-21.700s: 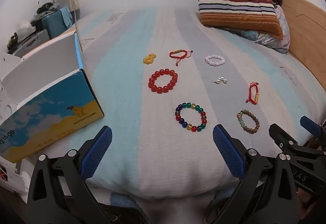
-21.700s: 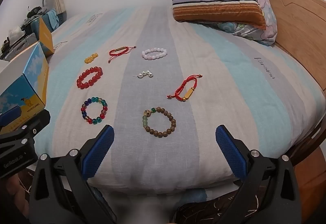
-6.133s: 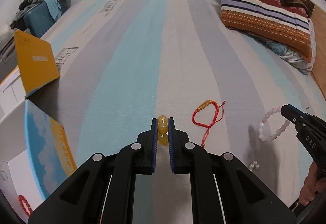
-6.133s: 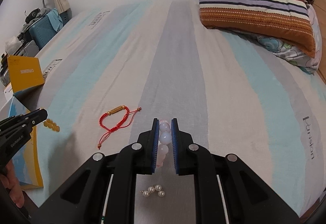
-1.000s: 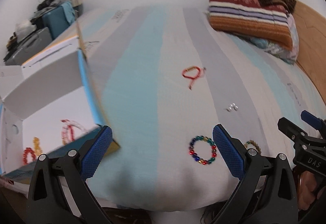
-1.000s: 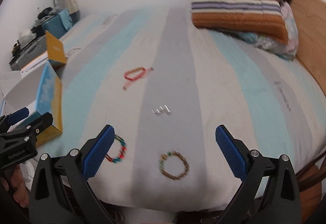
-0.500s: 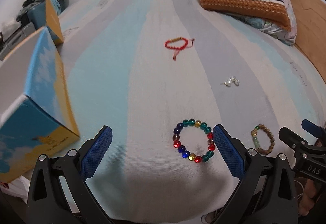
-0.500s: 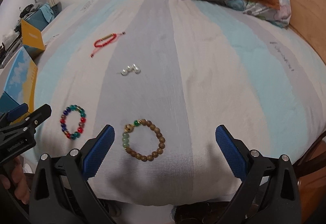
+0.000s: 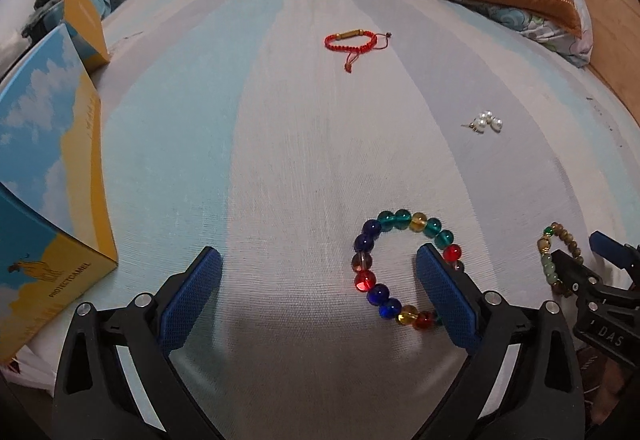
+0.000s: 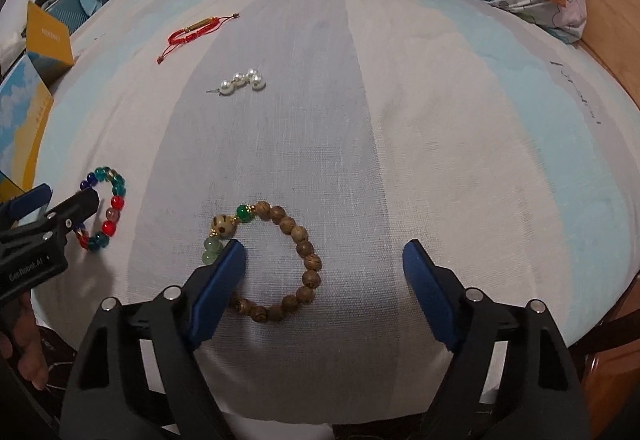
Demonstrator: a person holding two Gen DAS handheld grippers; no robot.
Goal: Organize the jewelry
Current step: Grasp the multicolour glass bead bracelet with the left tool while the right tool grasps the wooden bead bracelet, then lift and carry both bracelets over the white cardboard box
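Both lowered since earlier; left hand-held gripper (image 9: pixel 318 290) closing over multicolour bracelet (image 9: pixel 400 266), right hand-held gripper (image 10: pixel 324 290) closing over wooden bracelet (image 10: pixel 272 260), neither gripping.

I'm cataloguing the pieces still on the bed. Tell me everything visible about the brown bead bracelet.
The brown bead bracelet is a closed ring of grained, wood-looking round beads, with one dark green bead, small gold spacers, a patterned tan bead and pale green beads on its left side. It lies flat on the striped bed sheet. The right claw is closing around its right half; the left pad covers the pale green stretch.
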